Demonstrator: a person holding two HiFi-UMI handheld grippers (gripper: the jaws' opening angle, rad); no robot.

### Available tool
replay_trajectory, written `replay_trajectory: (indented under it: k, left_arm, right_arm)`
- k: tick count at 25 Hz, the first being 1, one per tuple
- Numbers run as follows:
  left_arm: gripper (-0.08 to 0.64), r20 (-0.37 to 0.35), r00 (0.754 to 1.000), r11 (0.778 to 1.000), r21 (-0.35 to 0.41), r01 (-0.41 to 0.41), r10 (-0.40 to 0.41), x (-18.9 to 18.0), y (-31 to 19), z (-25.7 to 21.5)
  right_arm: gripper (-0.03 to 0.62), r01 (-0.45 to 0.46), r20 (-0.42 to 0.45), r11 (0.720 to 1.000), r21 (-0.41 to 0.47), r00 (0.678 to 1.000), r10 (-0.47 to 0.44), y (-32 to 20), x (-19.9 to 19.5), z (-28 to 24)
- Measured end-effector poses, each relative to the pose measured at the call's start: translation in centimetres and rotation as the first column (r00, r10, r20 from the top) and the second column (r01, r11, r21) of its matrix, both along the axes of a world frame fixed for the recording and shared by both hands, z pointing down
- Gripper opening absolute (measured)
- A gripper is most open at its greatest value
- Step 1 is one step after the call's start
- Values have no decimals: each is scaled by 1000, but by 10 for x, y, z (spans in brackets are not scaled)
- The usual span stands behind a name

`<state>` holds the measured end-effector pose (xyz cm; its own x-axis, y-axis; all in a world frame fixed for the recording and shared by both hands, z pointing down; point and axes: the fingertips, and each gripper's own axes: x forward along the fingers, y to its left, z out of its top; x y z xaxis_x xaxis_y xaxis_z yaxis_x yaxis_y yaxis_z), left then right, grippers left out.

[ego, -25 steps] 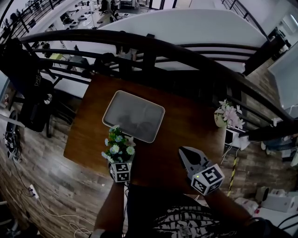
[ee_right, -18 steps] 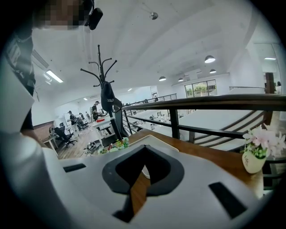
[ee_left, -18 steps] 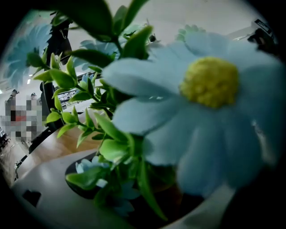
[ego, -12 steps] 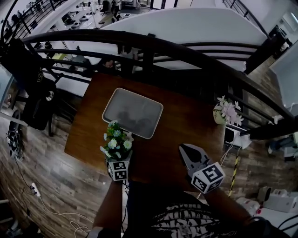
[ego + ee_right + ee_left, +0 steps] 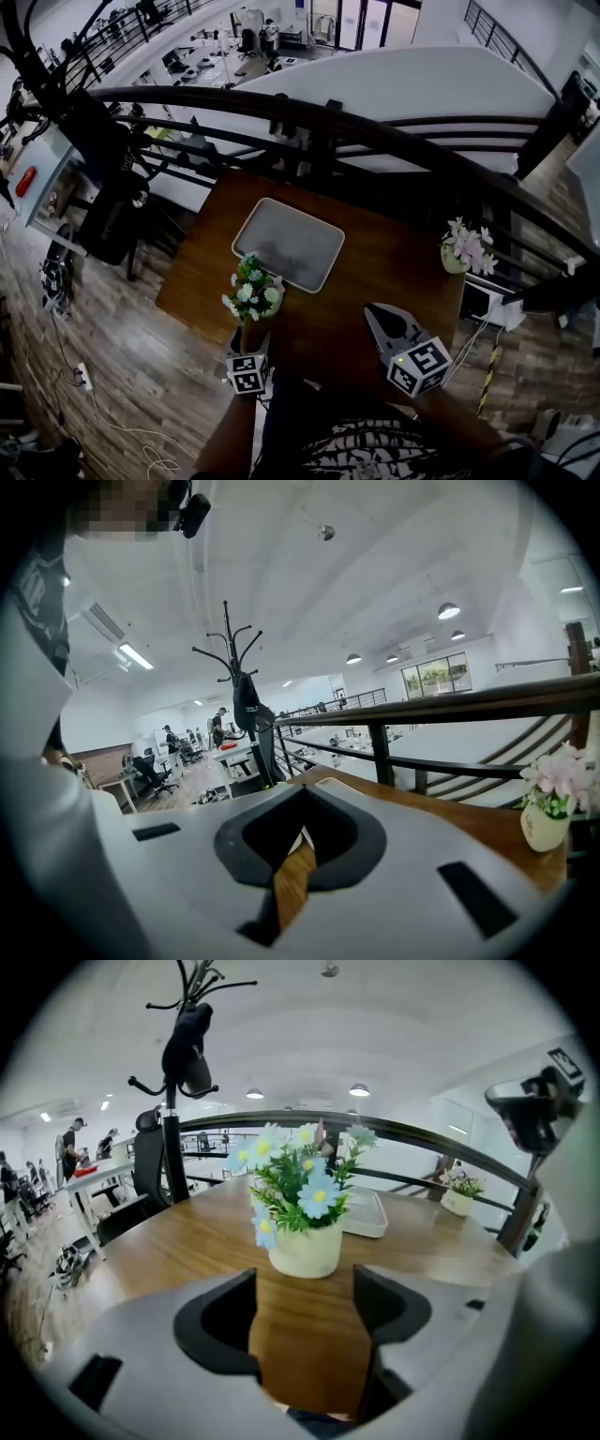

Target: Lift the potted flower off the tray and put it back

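Wooden table [image 5: 384, 272], tray [image 5: 291, 246], black railing [image 5: 375, 119]

A dark wooden table [image 5: 394, 272] stands on a plank floor [image 5: 141, 366] of grey-brown wood. Just past the table's far edge runs a curved dark railing [image 5: 375, 117] with horizontal bars, and beyond it a white curved wall [image 5: 403, 75]. Off the table's left edge stands a black coat stand [image 5: 183, 1054] with a dark garment hung on it, and a black office chair [image 5: 145, 1162] beside it. Past the railing lies an open office with desks [image 5: 202, 56]. The ceiling is white, with round lamps [image 5: 359, 1090] and a strip light [image 5: 136, 655]; windows [image 5: 436, 679] show green outside. A white cable [image 5: 103, 412] trails across the floor.
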<state>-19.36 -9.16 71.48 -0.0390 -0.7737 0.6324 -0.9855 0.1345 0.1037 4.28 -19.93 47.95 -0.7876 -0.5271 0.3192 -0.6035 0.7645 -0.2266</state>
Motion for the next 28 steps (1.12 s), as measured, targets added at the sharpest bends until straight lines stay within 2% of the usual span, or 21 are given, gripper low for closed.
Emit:
replay_trajectory:
  k: [2, 3, 6, 10, 16, 22, 28]
  left_arm:
    - [168, -11, 999, 999, 0, 43, -43, 2, 14, -11]
    - [111, -11, 998, 998, 3, 64, -64, 1, 21, -18]
    - [23, -21, 994, 993, 43, 106, -105, 1, 34, -44]
    - [8, -41, 994, 986, 132, 102, -97, 3, 38, -84]
    - [8, -53, 996, 979, 185, 79, -70, 14, 41, -118]
    - [8, -42, 999, 983, 184, -1, 9, 2, 39, -125]
    - [8, -27, 996, 975, 207, -79, 86, -10, 29, -128]
  right_arm:
    - [-8, 20, 18, 1000, 1, 1000, -20, 3, -2, -2]
    - [-8, 31, 26, 1000, 1, 999, -31, 5, -3, -3]
    - [-8, 66, 41, 998, -1, 997, -66, 14, -9, -2]
    - [-8, 90, 40, 996, -19, 995, -89, 20, -13, 4]
    - [-8, 121, -7, 991, -61, 993, -121, 39, -11, 26]
    - [-8, 68, 0, 996, -54, 998, -68, 41, -33, 16]
    - [-8, 24, -14, 999, -36, 1000, -25, 48, -60, 16]
